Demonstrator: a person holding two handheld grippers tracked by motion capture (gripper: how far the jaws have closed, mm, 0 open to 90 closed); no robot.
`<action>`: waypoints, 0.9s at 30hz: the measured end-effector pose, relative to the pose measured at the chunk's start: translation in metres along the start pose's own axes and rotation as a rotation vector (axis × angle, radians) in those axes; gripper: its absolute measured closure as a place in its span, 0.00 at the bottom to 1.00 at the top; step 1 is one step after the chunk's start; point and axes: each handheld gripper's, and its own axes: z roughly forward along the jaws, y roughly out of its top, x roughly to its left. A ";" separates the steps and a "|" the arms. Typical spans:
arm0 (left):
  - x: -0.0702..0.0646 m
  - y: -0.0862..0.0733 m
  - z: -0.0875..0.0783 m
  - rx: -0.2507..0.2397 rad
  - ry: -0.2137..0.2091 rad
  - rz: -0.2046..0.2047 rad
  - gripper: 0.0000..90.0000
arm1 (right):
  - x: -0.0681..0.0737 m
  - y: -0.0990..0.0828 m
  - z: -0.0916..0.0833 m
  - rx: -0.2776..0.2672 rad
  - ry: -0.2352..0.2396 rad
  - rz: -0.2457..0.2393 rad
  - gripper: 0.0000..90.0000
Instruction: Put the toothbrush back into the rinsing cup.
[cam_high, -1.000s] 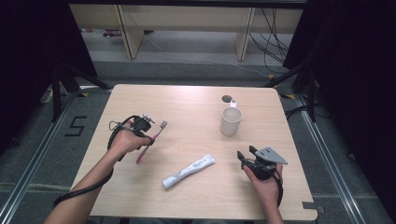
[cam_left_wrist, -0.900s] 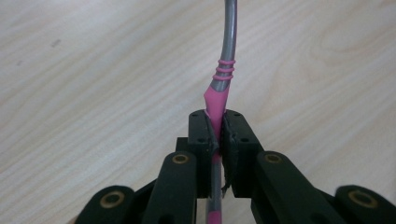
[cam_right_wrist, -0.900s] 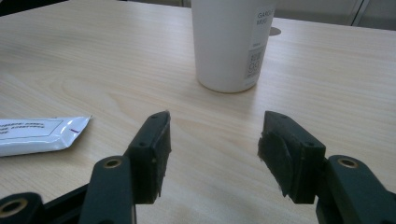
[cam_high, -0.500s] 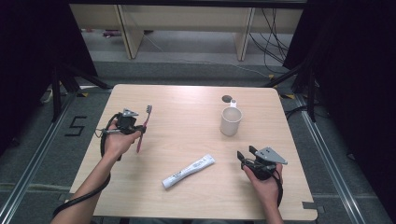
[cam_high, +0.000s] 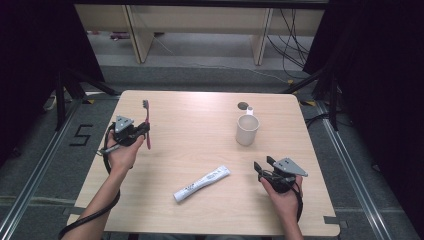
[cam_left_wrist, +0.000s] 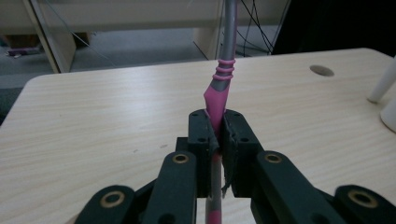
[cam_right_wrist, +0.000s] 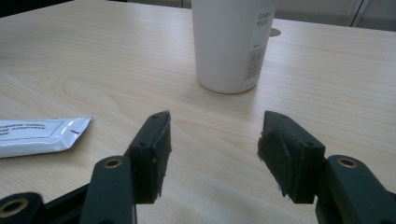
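My left gripper (cam_high: 141, 131) is shut on a pink and grey toothbrush (cam_high: 147, 123) near the table's left edge; the brush stands nearly upright, bristle head up. In the left gripper view the pads clamp the toothbrush (cam_left_wrist: 220, 88) at its pink handle, gripper (cam_left_wrist: 216, 135) closed around it. My right gripper (cam_high: 262, 167) rests open near the front right of the table, nothing between its jaws. In the right gripper view the gripper (cam_right_wrist: 212, 144) faces a white mug (cam_right_wrist: 229, 42). A white toothpaste tube (cam_high: 202, 183) lies flat at the front middle of the table.
The white mug (cam_high: 247, 129) stands right of centre on the wooden table (cam_high: 200, 120), with a round hole (cam_high: 243, 105) behind it. The tube's end (cam_right_wrist: 42, 135) lies left of my right gripper. Dark floor and shelving legs lie beyond the far edge.
My left gripper has carried the toothbrush toward the table's left edge and turned it from slanted to nearly upright. The right gripper, mug and tube have stayed put.
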 end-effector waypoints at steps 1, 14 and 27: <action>0.001 -0.001 -0.001 -0.011 0.002 -0.002 0.91 | -0.001 0.000 0.000 -0.005 -0.013 -0.025 0.48; -0.006 -0.004 -0.013 -0.166 0.061 0.051 0.91 | 0.015 0.012 -0.002 -0.078 0.034 0.012 0.48; -0.023 -0.007 -0.017 -0.171 -0.002 0.056 0.91 | 0.049 0.057 0.003 -0.183 0.111 -0.064 0.52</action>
